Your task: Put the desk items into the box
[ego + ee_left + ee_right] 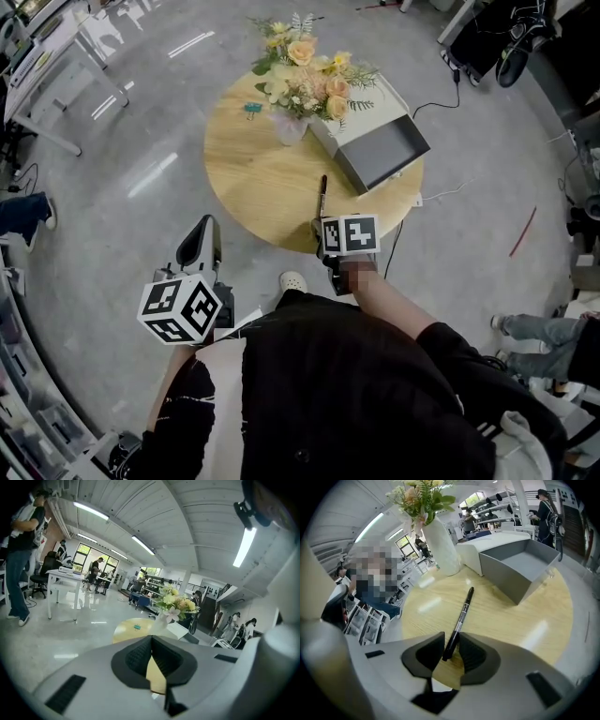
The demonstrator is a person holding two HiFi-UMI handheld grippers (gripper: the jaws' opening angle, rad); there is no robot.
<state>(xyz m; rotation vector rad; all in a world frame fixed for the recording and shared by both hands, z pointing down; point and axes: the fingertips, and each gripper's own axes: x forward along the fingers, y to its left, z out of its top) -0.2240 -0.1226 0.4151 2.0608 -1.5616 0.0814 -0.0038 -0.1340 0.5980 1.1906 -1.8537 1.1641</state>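
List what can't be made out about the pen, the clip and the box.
Pen: in the head view its near end is hidden under the right gripper's marker cube; its print is too small to read.
Clip: a tiny blue speck in the head and left gripper views; its shape is unclear.
Box: in the head view the flowers cover its far corner.

Round wooden table (262, 178) on a grey floor (141, 234). At 12 o'clock near the far rim, a white vase of flowers (289, 128), upright. At 10 o'clock, a small blue binder clip (252, 109), alone. At 3 o'clock, an open grey box (382, 150), empty, reaching the rim, with a white slab (370, 105) touching its far side. At 6 o'clock, a black pen (322, 195), flat, lying along the 12-to-6 line.
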